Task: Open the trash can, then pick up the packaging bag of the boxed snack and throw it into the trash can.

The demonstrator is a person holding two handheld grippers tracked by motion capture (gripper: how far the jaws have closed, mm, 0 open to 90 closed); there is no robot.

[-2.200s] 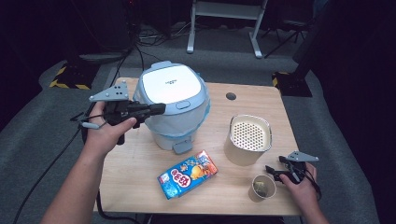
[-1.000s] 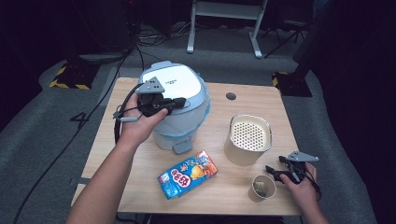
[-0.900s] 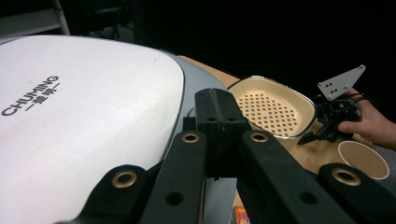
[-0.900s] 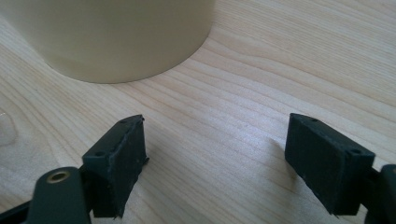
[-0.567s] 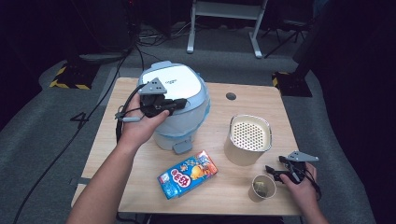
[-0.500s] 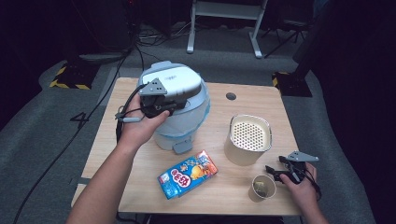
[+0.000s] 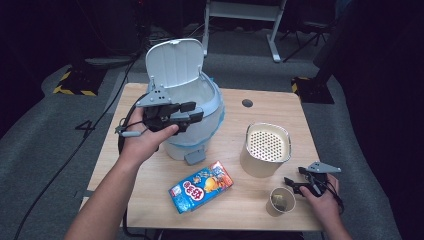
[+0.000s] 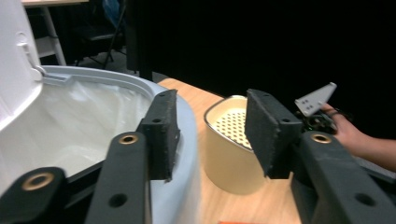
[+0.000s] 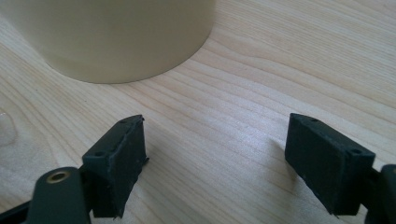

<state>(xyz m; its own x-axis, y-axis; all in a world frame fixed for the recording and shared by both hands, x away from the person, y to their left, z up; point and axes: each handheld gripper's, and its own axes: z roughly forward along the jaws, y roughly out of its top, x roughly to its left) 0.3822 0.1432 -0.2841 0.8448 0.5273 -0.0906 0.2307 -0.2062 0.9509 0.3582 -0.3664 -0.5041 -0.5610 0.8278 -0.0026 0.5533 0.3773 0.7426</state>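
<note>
High view: the cooker's lid (image 7: 176, 64) now stands up at upper left, my left gripper (image 7: 192, 114) has just opened with nothing between its jaws, so the pot (image 7: 200, 102) is ready to load; my right gripper (image 7: 294, 183) rests open.

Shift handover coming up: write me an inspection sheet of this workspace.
Surface: wooden table, round hole at the far side.
Job's things: pale blue bin, lid up, white liner inside.
Clutter: perforated cream container, snack box lying flat, paper cup.
Grippers: left claw open, jaws just opened, at the bin's rim; right claw open beside the cup, holding nothing.
Cables: one trailing from the left claw off the table.
Surroundings: grey floor, striped tape, white stand legs.
</note>
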